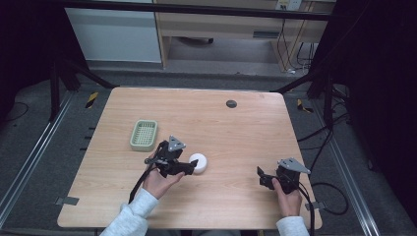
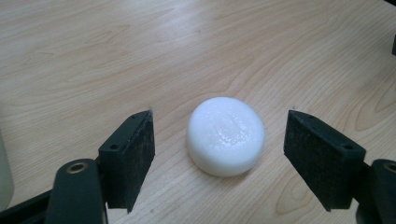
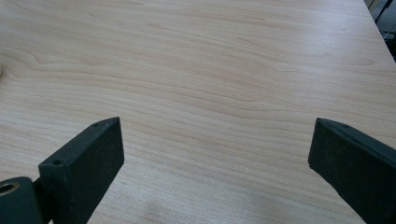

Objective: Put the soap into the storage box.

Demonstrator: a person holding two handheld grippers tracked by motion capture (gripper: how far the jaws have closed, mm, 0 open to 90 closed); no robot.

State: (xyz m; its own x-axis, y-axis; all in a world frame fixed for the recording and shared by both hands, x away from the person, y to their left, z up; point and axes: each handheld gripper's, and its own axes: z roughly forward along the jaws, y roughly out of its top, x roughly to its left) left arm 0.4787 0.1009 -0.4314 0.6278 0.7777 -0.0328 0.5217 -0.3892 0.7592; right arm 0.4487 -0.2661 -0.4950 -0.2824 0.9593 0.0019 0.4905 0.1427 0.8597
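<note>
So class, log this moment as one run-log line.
left gripper: open, straddling white soap bar | right gripper: open, over bare table | green tray: empty

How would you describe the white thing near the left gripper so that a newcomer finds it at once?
Start at the wooden table and find the pale green slotted tray on its left half. Nearer the person and to the tray's right lies a white puck, flanked by the open left gripper. It is round, solid, smooth and flat-topped.
</note>
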